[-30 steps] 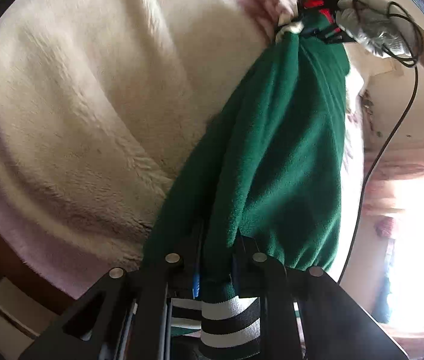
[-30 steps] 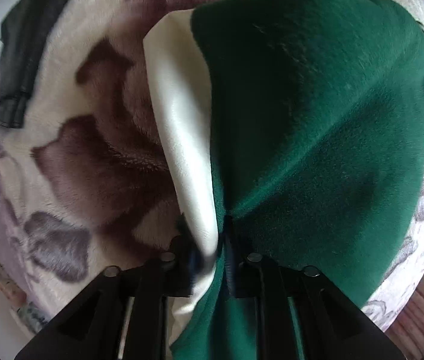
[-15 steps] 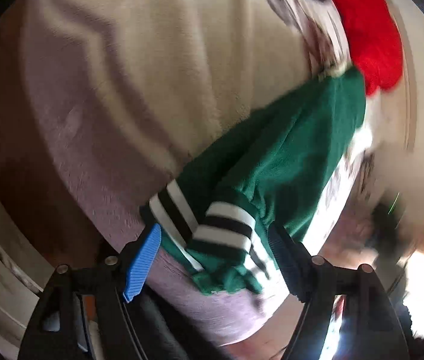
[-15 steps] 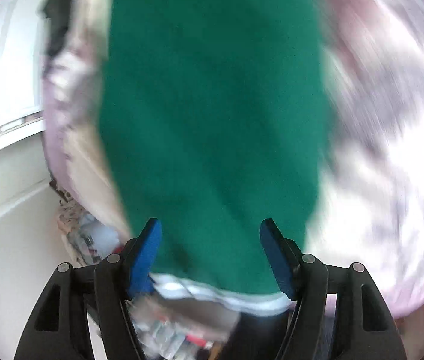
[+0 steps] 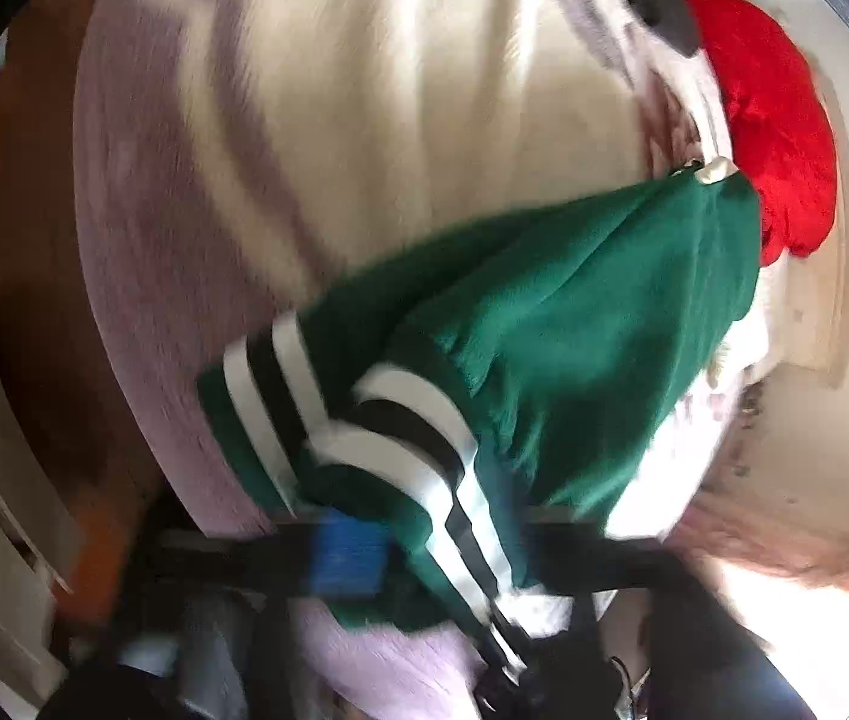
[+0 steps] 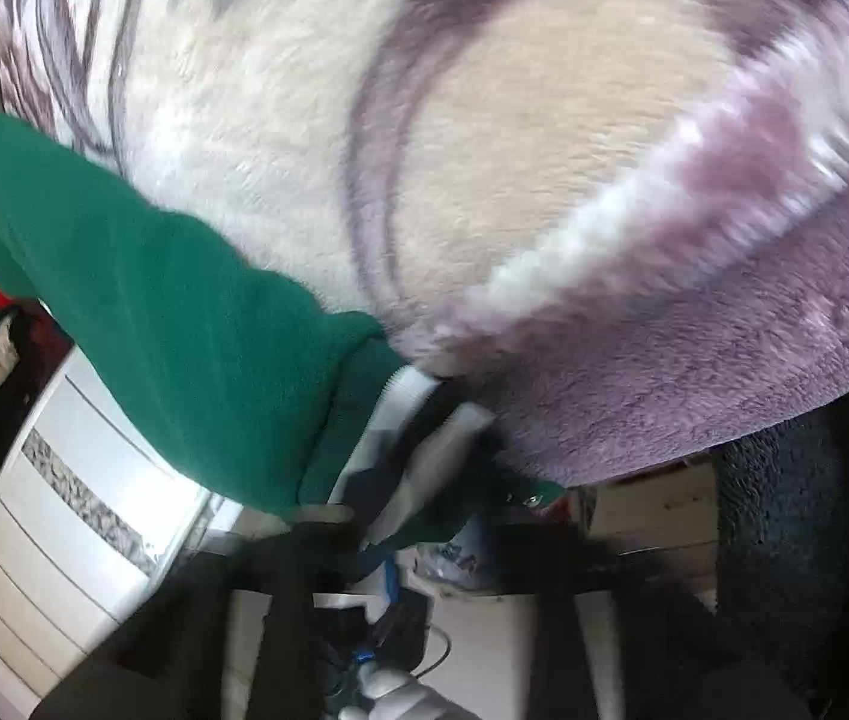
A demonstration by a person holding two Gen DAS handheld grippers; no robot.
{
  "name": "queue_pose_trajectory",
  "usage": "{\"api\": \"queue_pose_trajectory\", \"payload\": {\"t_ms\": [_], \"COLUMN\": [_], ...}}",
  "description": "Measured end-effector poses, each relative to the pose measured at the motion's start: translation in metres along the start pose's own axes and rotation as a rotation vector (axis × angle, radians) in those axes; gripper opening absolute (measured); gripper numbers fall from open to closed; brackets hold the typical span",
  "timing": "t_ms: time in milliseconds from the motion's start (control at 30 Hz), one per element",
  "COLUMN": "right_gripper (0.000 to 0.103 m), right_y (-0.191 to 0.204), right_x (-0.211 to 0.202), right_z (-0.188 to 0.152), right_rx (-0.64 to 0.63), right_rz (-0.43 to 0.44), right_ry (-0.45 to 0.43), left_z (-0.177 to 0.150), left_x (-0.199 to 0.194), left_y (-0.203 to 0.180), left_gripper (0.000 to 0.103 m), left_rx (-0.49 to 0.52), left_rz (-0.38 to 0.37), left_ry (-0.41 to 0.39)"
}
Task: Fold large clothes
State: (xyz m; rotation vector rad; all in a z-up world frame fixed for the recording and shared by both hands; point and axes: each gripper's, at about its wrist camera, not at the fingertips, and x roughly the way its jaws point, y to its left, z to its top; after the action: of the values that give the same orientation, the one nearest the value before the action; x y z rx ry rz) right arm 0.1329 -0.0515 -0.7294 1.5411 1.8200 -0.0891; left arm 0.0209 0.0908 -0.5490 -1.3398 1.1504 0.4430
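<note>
We see green garment (image 5: 574,324) folded on blanket-covered bed (image 5: 364,120), striped hem at near edge. Left tool (image 5: 418,558) has just clamped onto striped cuff; right tool (image 6: 388,516) has just closed on hem, likely to carry next fold.

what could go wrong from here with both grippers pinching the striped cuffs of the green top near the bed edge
1. The left gripper has just closed on only the striped hem; a pull may slip it free.
2. The green garment lies bunched near the blanket's edge, so it might slide off.
3. The right gripper has just closed on a striped cuff; its blurred view leaves the bite unclear, and uneven pulls could skew the fold.
</note>
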Motion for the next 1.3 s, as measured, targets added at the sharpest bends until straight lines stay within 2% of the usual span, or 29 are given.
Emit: {"api": "queue_pose_trajectory", "payload": {"t_ms": [67,167,267,333,433,500,533,567,600,633,667,700,733,767,833,933,1033,1100,1167,1200,1233,1300], "right_gripper": [0.007,0.006,0.005,0.005,0.005,0.005,0.006,0.006,0.013,0.02,0.028,0.051,0.066,0.069,0.07,0.071,0.071,0.071,0.057,0.036,0.032,0.023], "right_y": [0.005,0.012,0.023,0.032,0.033,0.035,0.04,0.049,0.057,0.06,0.06,0.06,0.06,0.061,0.065,0.065,0.062,0.066,0.072,0.074,0.077,0.069], "right_x": [-0.004,-0.01,-0.007,0.007,0.03,0.046,0.058,0.064,0.066,0.063,0.059,0.053,0.045,0.036,0.026,0.024,0.043,0.055,0.063,0.067,0.069,0.076], "right_z": [-0.014,-0.037,-0.057,-0.065,-0.067,-0.063,-0.063,-0.063,-0.066,-0.068,-0.068,-0.068,-0.067,-0.064,-0.059,-0.047,-0.042,-0.045,-0.051,-0.057,-0.067,-0.075], "right_rx": [-0.081,-0.161,-0.246,-0.293,-0.305,-0.349,-0.417,-0.476,-0.522,-0.537,-0.533,-0.524,-0.514,-0.509,-0.51,-0.475,-0.442,-0.464,-0.495,-0.507,-0.528,-0.573], "right_rz": [-0.033,-0.09,-0.175,-0.232,-0.295,-0.358,-0.4,-0.44,-0.471,-0.45,-0.409,-0.374,-0.352,-0.331,-0.299,-0.265,-0.208,-0.23,-0.239,-0.239,-0.229,-0.196], "right_ry": [-0.024,-0.015,-0.004,-0.005,-0.003,-0.009,0.03,0.069,0.099,0.137,0.176,0.208,0.213,0.204,0.178,0.148,0.152,0.148,0.133,0.129,0.124,0.111], "left_z": [0.0,0.002,0.005,0.014,0.027,0.031,0.032,0.028,0.023,0.013,0.002,-0.011,-0.023,-0.037,-0.051,-0.06,-0.058,-0.055,-0.052,-0.051,-0.051,-0.049], "left_x": [-0.01,-0.028,-0.035,-0.023,0.006,0.012,0.01,0.002,-0.005,-0.013,-0.021,-0.025,-0.024,-0.019,0.005,0.046,0.077,0.081,0.071,0.063,0.054,0.039], "left_y": [-0.01,-0.016,-0.004,0.015,0.043,0.037,0.036,0.036,0.036,0.039,0.043,0.047,0.052,0.056,0.056,0.038,0.02,0.014,0.004,-0.004,-0.011,-0.025], "left_gripper": [0.001,0.001,0.001,0.002,0.002,0.002,0.004,0.004,0.006,0.015,0.035,0.05,0.073,0.074,0.074,0.074,0.074,0.072,0.032,0.022,0.014,0.012], "left_rx": [0.043,0.094,0.099,0.078,0.028,0.034,0.025,0.004,-0.01,-0.024,-0.029,-0.028,-0.032,-0.049,-0.092,-0.11,-0.08,-0.076,-0.057,-0.032,-0.012,0.014], "left_rz": [-0.002,0.011,0.051,0.1,0.134,0.133,0.123,0.085,0.046,0.014,0.001,-0.013,-0.03,-0.083,-0.17,-0.297,-0.259,-0.249,-0.268,-0.307,-0.371,-0.565], "left_ry": [-0.058,-0.096,-0.098,-0.078,-0.044,-0.014,-0.007,0.001,0.01,0.017,0.022,0.028,0.036,0.054,0.115,0.154,0.15,0.089,0.021,-0.003,-0.021,-0.032]}}
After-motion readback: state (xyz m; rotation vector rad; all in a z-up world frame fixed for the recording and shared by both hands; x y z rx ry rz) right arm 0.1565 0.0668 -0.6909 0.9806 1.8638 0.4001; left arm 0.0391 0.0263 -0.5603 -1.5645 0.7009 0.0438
